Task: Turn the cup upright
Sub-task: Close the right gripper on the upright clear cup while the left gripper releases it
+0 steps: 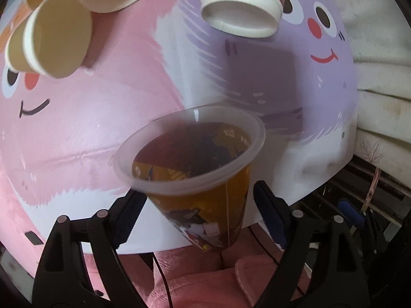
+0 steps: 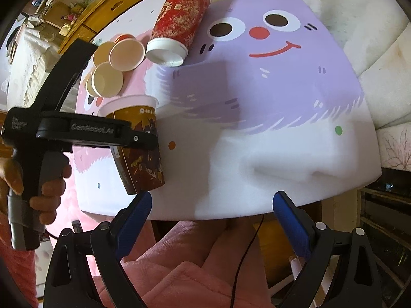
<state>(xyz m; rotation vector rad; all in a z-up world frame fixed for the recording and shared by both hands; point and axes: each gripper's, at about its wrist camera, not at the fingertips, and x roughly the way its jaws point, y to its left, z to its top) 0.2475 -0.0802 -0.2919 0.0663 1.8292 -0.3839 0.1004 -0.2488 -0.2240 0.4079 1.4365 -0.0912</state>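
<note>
Cup (image 1: 200, 179) is held between the fingers of the left gripper (image 1: 197, 202), mouth uppermost and tilted somewhat away from it, the base pointing back toward the person. In the right wrist view the same cup (image 2: 140, 148) is seen pinched at mid-height by the left gripper (image 2: 138, 138), its long axis close to vertical and its base seemingly clear of the desk (image 2: 257, 154), near the front edge. The fingers are pressed against the cup's sides; whether the far pad fully touches cannot be told from the left view.

The right gripper (image 2: 210, 215) is spread wide and holds nothing; the cup lies ahead of it and to its left, just beyond its left fingertip. The left hand is therefore the nearer and already the carrying one.

Farther ahead of both grippers, a red cup (image 2: 177, 23) lies on its side, its mouth facing the grippers, and beside it a cluster of small paper cups (image 2: 115, 69) also lies tipped.

The turn is judged nearly complete: what remains is to bring the axis fully vertical, lower the base onto the desk, and release. A tilted set-down near the edge could let it topple.
</note>
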